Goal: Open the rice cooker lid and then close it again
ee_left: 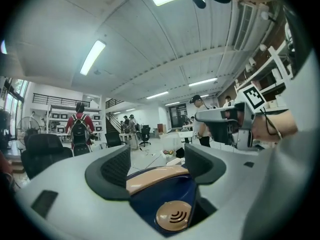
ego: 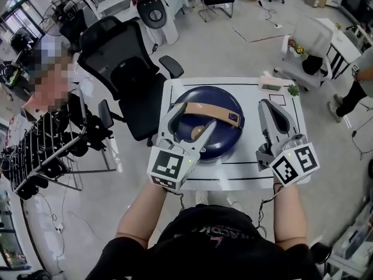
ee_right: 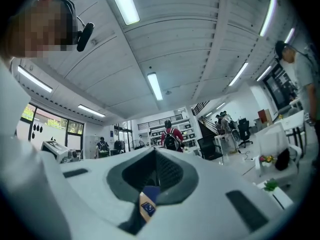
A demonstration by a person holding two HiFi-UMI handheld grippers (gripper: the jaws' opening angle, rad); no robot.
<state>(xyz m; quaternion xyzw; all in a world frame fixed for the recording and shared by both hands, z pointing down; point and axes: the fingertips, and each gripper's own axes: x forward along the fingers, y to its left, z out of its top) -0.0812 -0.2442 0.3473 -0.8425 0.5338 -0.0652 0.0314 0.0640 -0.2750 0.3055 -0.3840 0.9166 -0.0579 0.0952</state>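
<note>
The person's black shirt (ego: pixel 204 238) is sitting closest to the lens, and both arms are reaching toward the round dark-blue rice cooker (ego: pixel 217 97). That's sitting with its lid down on a white table (ego: pixel 233 182). The left gripper (ego: pixel 195 115) is hanging over the cooker's near-left side with its jaws wide apart. The cooker's tan strap handle (ee_left: pixel 152 175) is running between them unpinched, with the round gold vent (ee_left: pixel 172 216) just below. The right gripper (ego: pixel 265 104) is hovering just right of the cooker, jaws pressed together on nothing.
</note>
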